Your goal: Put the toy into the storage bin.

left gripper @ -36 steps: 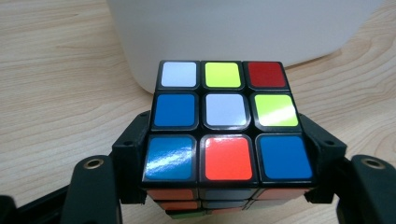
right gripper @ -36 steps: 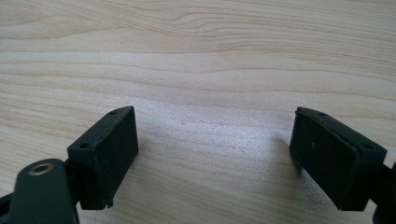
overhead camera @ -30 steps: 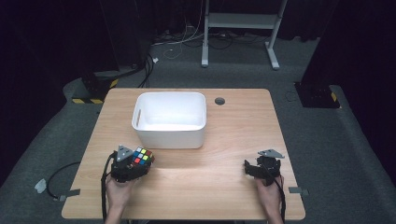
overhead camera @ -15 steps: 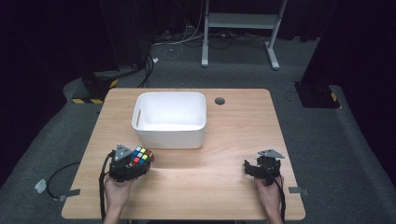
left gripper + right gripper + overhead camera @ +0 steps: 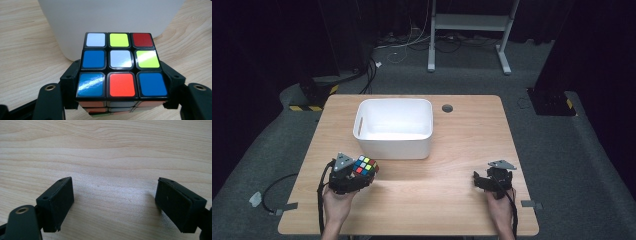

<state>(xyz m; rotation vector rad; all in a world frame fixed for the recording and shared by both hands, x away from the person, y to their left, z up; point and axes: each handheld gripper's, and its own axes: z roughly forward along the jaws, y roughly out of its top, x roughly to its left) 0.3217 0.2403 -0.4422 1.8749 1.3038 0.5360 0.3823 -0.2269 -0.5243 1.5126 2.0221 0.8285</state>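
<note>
The left tongs are gripping a puzzle cube with coloured squares, and the two black jaws are pressing on its opposite sides. In the left gripper view the cube is sitting between the jaws, with its top face showing white, yellow-green, red, blue and orange squares. The cube is staying at the near left part of the wooden table, just in front of the white tub, near its front left corner. Whether the cube is resting on the table or is being held a little above it, I cannot tell. The tub is standing in the middle of the far half of the table.

The right tongs are lying at the near right part of the table, well apart from the cube and the tub. In the right gripper view the tongs are standing wide, and there is bare wood between the jaws.

A person's hands are holding both tools from the near edge.
</note>
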